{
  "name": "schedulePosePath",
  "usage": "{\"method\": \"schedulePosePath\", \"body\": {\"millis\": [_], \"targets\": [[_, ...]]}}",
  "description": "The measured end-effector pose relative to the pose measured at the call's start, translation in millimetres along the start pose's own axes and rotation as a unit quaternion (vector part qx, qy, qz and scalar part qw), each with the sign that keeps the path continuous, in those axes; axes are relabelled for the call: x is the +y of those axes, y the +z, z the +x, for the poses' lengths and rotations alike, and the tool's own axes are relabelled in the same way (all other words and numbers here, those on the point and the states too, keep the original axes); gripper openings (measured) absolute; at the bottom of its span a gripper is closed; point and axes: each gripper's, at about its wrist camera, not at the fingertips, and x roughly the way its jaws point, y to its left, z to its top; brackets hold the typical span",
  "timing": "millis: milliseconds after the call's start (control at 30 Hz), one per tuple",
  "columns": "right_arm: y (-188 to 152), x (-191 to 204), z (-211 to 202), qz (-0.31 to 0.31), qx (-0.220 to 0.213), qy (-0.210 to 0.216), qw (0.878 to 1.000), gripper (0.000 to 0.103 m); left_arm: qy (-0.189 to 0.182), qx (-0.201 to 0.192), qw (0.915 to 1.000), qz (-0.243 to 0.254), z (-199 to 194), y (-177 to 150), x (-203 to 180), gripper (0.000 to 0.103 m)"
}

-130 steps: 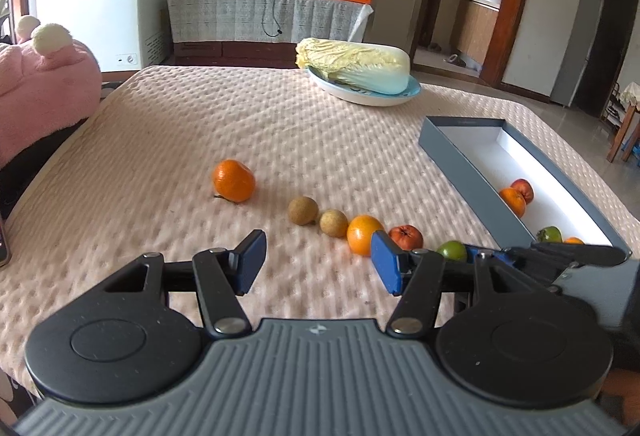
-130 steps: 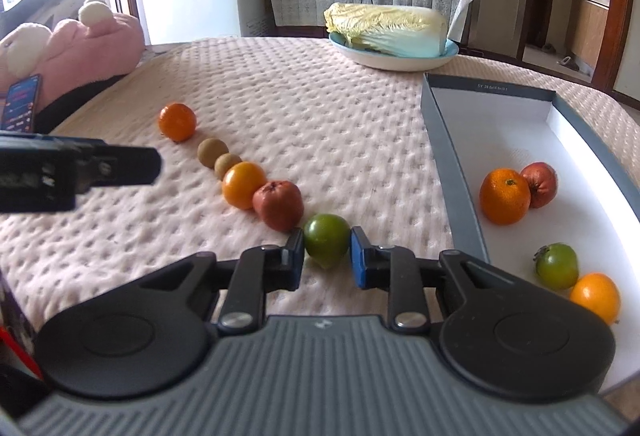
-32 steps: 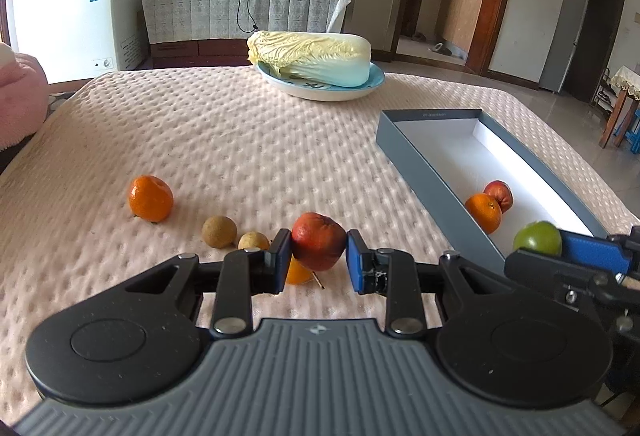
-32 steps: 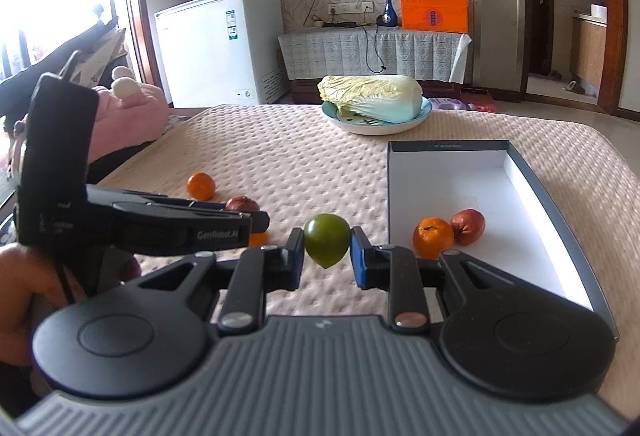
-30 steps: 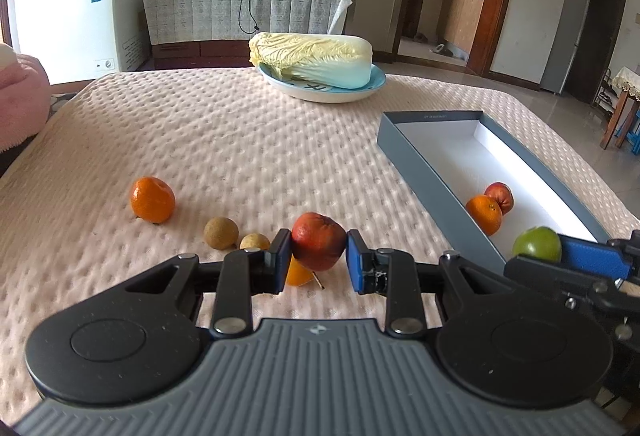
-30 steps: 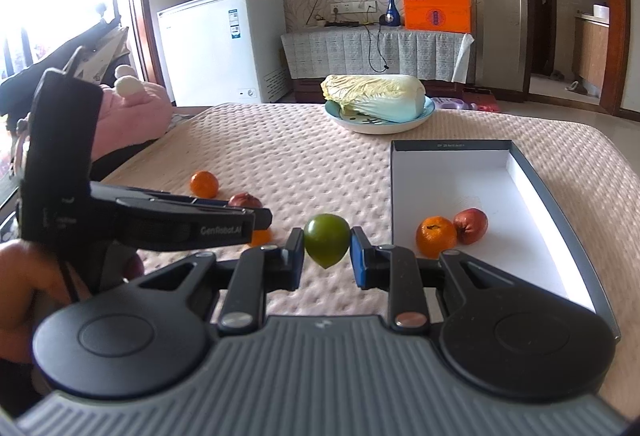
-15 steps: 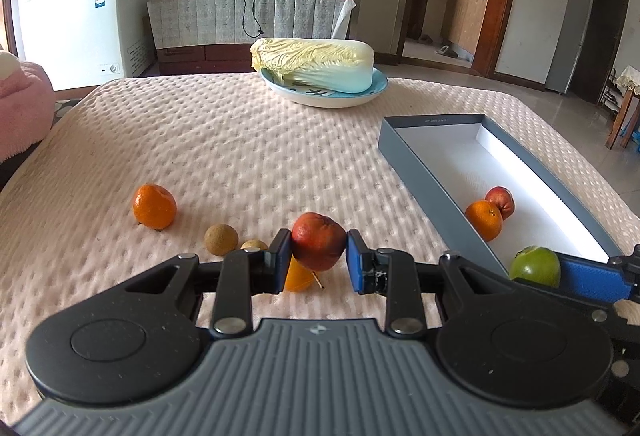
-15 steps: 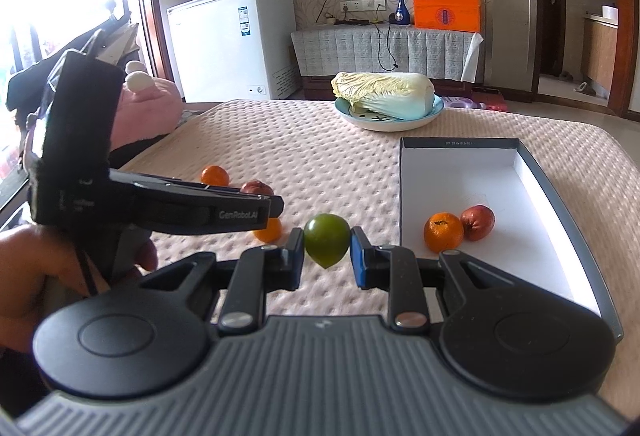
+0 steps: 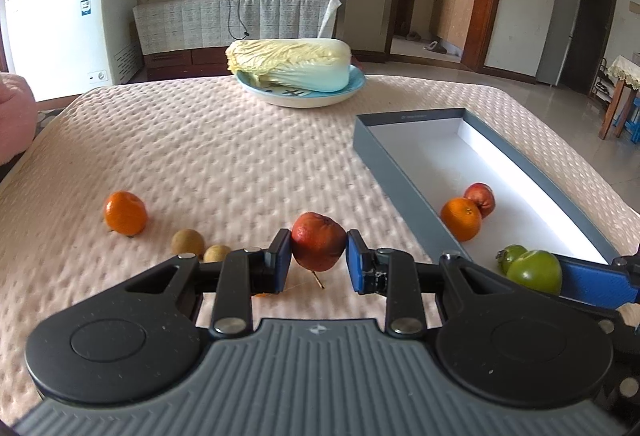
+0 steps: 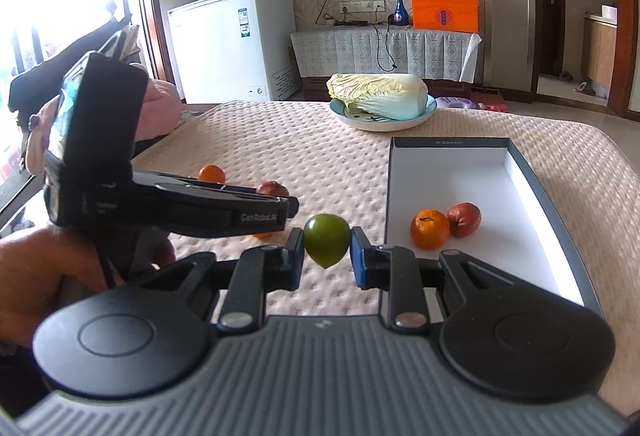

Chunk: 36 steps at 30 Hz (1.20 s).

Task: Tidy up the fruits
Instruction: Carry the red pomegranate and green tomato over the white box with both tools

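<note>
My left gripper [image 9: 319,263] is shut on a red fruit [image 9: 318,246], held above the pink quilted table. My right gripper [image 10: 326,250] is shut on a green fruit [image 10: 326,239], held near the grey box's left wall; it also shows in the left wrist view [image 9: 534,271]. The grey box [image 9: 384,156] with a white inside holds an orange [image 9: 461,218], a red fruit [image 9: 480,198] and a green fruit [image 9: 510,257]. On the table lie an orange [image 9: 125,213] and two brown fruits [image 9: 188,242]; another orange is mostly hidden behind my left finger.
A blue plate [image 9: 356,86] with a napa cabbage [image 9: 288,64] stands at the table's far side. A pink plush [image 9: 14,116] lies at the left edge. A white freezer [image 9: 68,24] and a covered sideboard stand behind.
Both grippers have lifted their fruits and moved toward the box. The green fruit in my right gripper has come lower and closer to the box's near end.
</note>
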Motion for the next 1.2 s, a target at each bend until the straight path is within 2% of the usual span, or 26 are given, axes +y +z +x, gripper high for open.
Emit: {"method": "schedulePosePath", "body": {"millis": [1200], "targets": [[-9, -51, -20, 0.027, 0.002, -0.054, 0.998, 0.028, -0.05, -0.022, 0.9977, 0.039, 24, 15, -67, 0.034]]}}
